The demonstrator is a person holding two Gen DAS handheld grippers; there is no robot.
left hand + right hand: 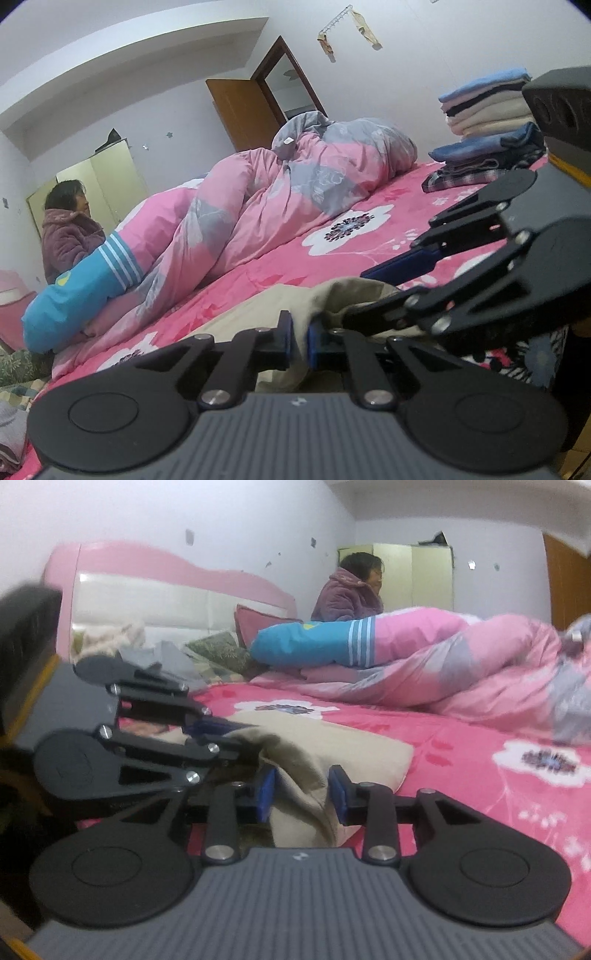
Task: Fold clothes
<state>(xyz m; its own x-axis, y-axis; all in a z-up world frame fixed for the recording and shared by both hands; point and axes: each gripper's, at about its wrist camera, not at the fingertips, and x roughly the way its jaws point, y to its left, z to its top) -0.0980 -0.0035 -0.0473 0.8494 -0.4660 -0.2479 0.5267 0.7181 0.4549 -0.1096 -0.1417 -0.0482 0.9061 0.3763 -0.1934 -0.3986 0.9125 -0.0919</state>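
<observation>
Dim, soft light; fisheye-warped, blurry edges

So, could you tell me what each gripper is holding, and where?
The left gripper pinches a fold at the near edge of the beige garment. The right gripper straddles another bunched fold there; grip uncertain.

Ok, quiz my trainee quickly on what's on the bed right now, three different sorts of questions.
1. True or false: the left gripper is shut on the beige fabric garment.
2. The stack of folded clothes rests on: A the pink floral bedsheet; B the floor; C a chair.
3. Fill in: the bunched quilt is pink and ____.

Key: 1 true; 2 A; 3 grey.
</observation>
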